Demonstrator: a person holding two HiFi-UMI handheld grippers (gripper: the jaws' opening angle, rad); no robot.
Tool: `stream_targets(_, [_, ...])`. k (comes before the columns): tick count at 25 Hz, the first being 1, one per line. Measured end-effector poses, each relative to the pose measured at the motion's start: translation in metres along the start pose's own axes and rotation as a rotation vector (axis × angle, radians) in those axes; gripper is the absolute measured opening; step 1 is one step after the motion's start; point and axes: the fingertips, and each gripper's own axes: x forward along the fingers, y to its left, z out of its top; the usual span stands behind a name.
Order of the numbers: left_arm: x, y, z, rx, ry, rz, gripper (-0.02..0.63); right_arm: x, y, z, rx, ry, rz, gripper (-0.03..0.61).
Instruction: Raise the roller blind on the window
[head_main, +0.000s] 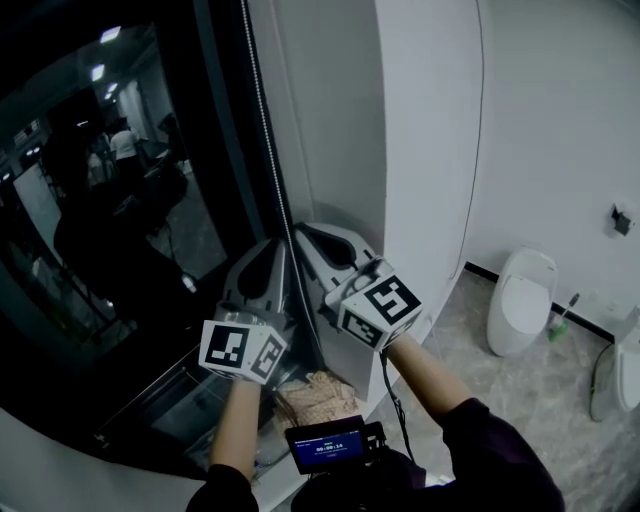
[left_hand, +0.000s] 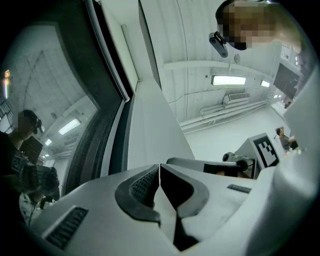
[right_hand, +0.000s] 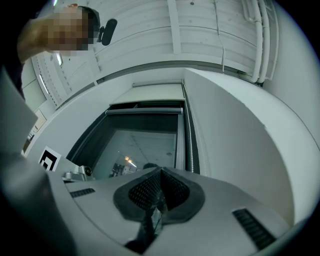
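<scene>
A thin bead chain (head_main: 265, 120) hangs down the right edge of the dark window (head_main: 120, 200) and ends between my two grippers. My left gripper (head_main: 283, 245) points up beside it, and in the left gripper view its jaws (left_hand: 159, 167) are shut tip to tip with nothing visible between them. My right gripper (head_main: 303, 230) is close to its right. In the right gripper view it (right_hand: 160, 171) is shut, with a glinting strand of chain running down between the pads. Another strand (right_hand: 189, 145) climbs the frame to the pale blind (right_hand: 150, 95) at the window's top.
A white wall column (head_main: 430, 130) stands right of the window. On the tiled floor at right are a white toilet-like fixture (head_main: 520, 300) and a brush (head_main: 560, 320). A small screen device (head_main: 325, 445) hangs at the person's chest. The glass reflects people and ceiling lights.
</scene>
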Motion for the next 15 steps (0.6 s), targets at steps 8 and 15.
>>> stream_targets(8, [-0.003,0.007,0.002,-0.042,-0.007,0.011,0.018,-0.002,0.001,0.003,-0.023,-0.002,-0.016,0.008])
stream_targets(15, [-0.003,0.014,0.001,-0.029,-0.006,0.032,0.018,-0.002,-0.002,-0.001,-0.012,0.0,-0.02,0.008])
